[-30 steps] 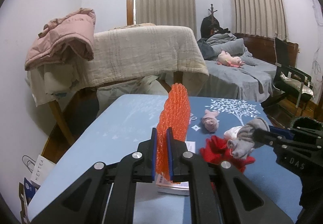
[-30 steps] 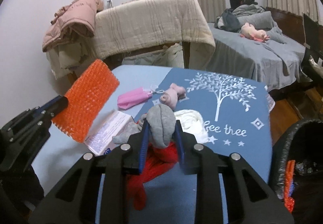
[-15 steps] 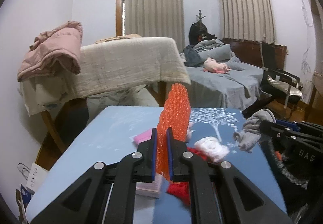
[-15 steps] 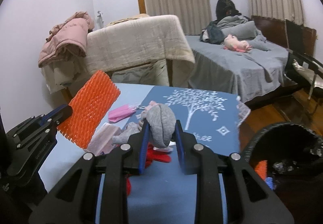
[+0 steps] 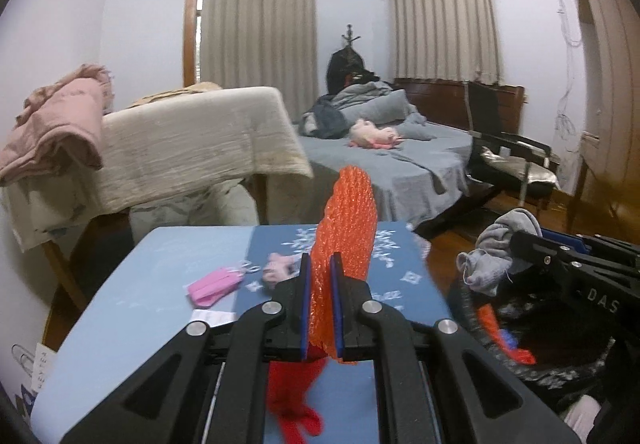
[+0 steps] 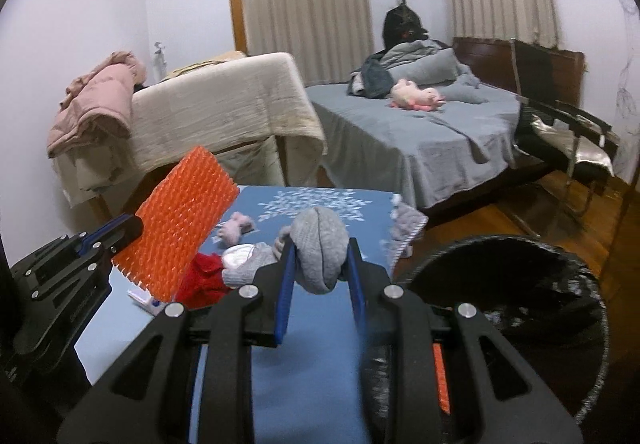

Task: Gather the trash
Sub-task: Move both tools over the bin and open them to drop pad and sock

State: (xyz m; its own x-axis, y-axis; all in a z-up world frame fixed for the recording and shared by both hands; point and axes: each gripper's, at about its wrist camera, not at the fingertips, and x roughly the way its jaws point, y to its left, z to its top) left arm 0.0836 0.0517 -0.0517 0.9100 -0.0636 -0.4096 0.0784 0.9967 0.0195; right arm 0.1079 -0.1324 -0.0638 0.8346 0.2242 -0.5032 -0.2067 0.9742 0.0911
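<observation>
Holding an orange mesh [image 5: 347, 240] upright at the centre of the left wrist view, the left gripper [image 5: 320, 308] has its jaws clamped on the sheet's lower part, with the mesh rising well above the fingertips. In the right wrist view the same mesh [image 6: 180, 228] shows at centre left, tilted over the worktop [image 6: 320, 356]. The right gripper [image 6: 320, 280] has its jaws closed on a grey sock [image 6: 320, 252], which bulges up between the blue pads [image 6: 285, 296]; in the left wrist view that sock [image 5: 496, 256] hangs at centre right, over the rim of the black bin [image 5: 560, 372]. The bin [image 6: 520, 284] fills the lower right of the right wrist view, just beside the worktop's edge, with orange scraps visible inside. On the blue worktop [image 5: 132, 308] lie a pink mask [image 5: 212, 284] at centre left, a small pink sock [image 5: 276, 270] near it, and a red cloth [image 5: 292, 404] at the bottom centre under the left gripper. The right wrist view also shows the red cloth [image 6: 204, 276] touching a white wad [image 6: 238, 254], and a small box [image 6: 144, 296] under the mesh.
</observation>
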